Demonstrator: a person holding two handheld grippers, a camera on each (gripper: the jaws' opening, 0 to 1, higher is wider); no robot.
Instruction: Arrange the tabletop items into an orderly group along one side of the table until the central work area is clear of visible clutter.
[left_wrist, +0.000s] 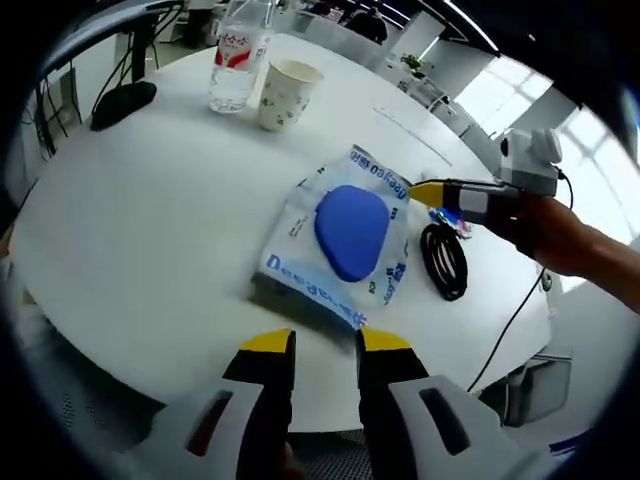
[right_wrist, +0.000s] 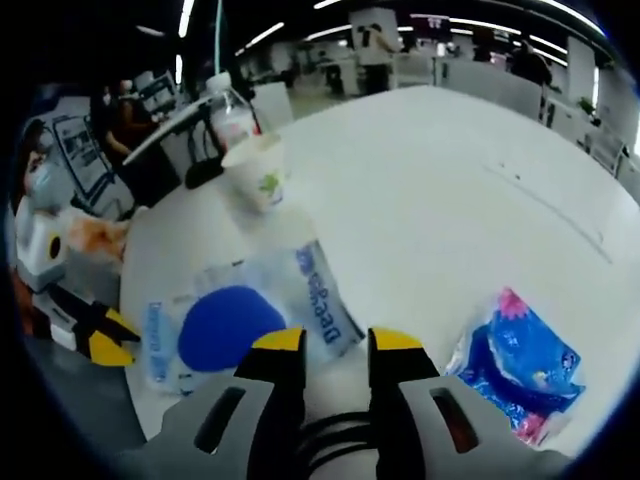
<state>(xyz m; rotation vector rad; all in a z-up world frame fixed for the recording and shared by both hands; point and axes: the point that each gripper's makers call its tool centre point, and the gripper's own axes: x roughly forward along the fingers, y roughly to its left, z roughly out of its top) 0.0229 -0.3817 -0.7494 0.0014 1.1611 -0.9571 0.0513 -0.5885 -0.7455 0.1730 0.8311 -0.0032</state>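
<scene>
A wet-wipes pack (left_wrist: 345, 240) with a blue oval lid lies in the middle of the white round table (left_wrist: 150, 230). My left gripper (left_wrist: 325, 345) is open just short of the pack's near edge, nothing between its jaws. The right gripper (left_wrist: 428, 192) reaches in from the right, its yellow tips at the pack's far corner. A black coiled cable (left_wrist: 445, 262) lies beside the pack. In the right gripper view, my right gripper (right_wrist: 335, 345) stands open over the pack (right_wrist: 240, 310), with the cable (right_wrist: 330, 432) under it. A blue tissue packet (right_wrist: 520, 365) lies to its right.
A water bottle (left_wrist: 240, 55), a paper cup (left_wrist: 285, 95) and a black mouse (left_wrist: 122, 103) stand at the table's far side. The cup (right_wrist: 258, 170) and bottle (right_wrist: 228, 115) are beyond the pack. The left gripper (right_wrist: 100, 335) is at the table edge. A chair (left_wrist: 530, 385) stands beside the table.
</scene>
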